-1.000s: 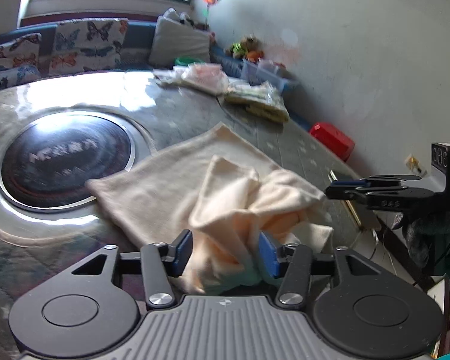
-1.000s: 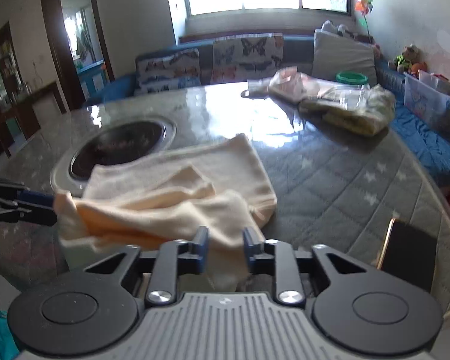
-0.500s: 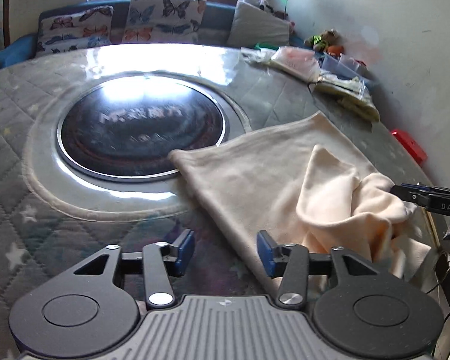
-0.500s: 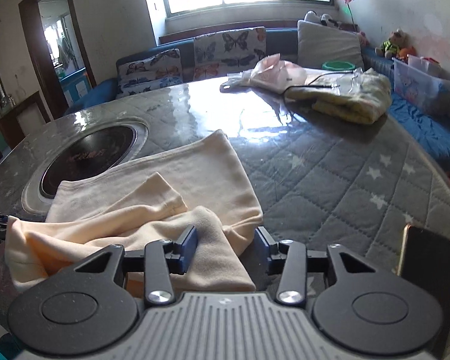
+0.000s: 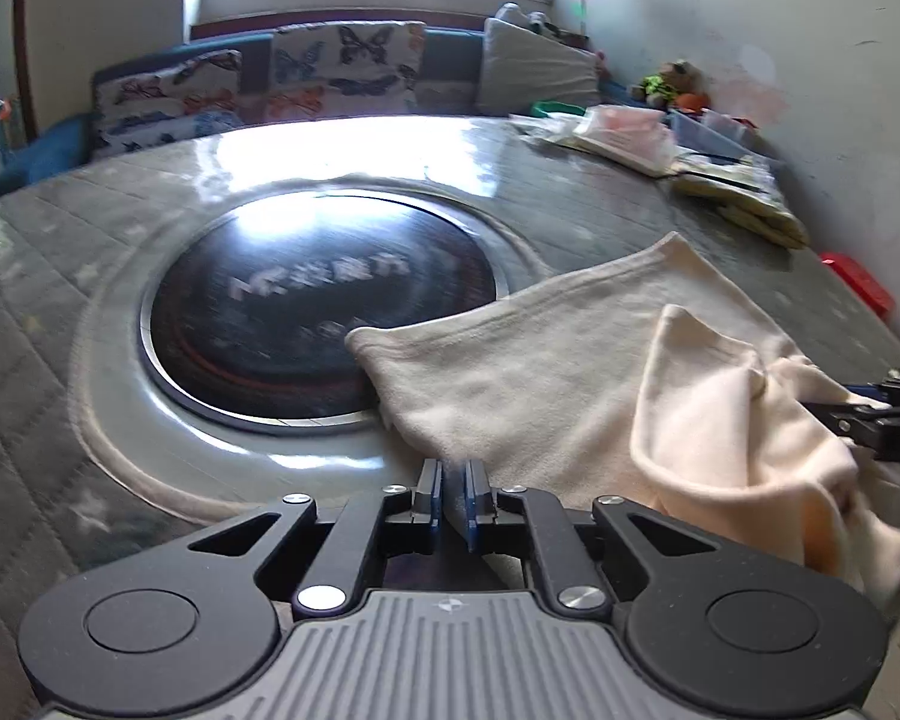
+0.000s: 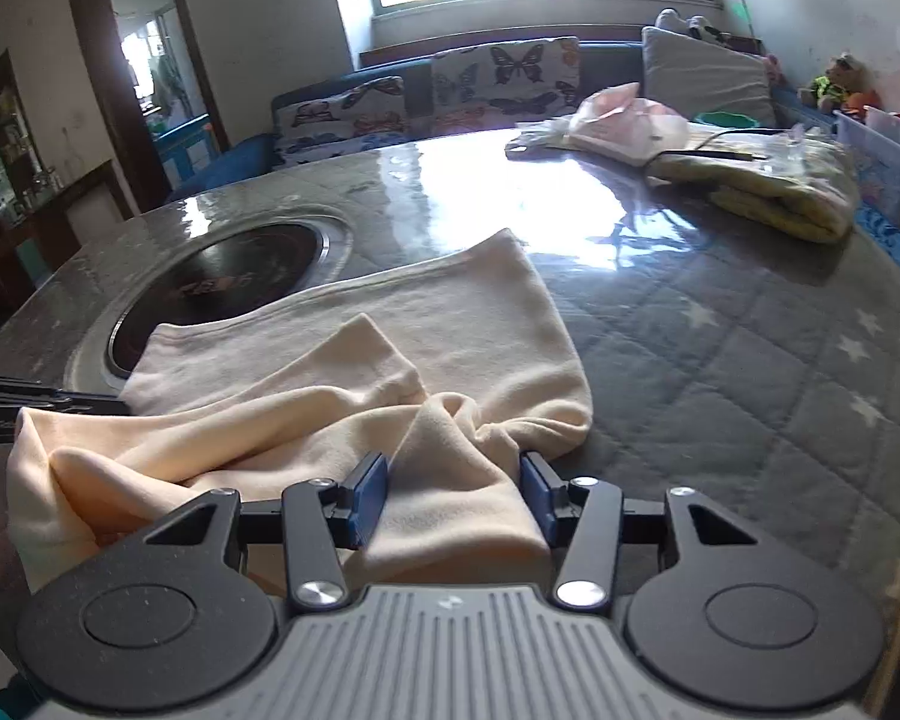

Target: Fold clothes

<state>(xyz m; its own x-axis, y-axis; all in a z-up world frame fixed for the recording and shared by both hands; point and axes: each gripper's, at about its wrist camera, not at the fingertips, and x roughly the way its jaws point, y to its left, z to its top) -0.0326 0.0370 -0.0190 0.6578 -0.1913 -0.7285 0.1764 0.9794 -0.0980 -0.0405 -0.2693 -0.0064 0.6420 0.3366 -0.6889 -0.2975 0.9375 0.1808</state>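
I'm mid-fold on the cream fleece garment (image 6: 450, 324), which lies on the quilted grey table (image 6: 720, 348) just right of the round black glass hob (image 5: 318, 300), its near part bunched. My left gripper (image 5: 453, 495) is pressed together on the garment's near edge. My right gripper (image 6: 453, 495) is opening, fabric loose between its jaws. Next, I judge, the bunch needs spreading flat.

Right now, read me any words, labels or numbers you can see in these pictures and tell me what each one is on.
Nothing reads clearly.
Pale lettering on the round black cooktop set into the table: blurred, unreadable.
Small white print on the side of the left gripper, at the right wrist view's left edge: cut off and too small.
The cream garment: no print visible.
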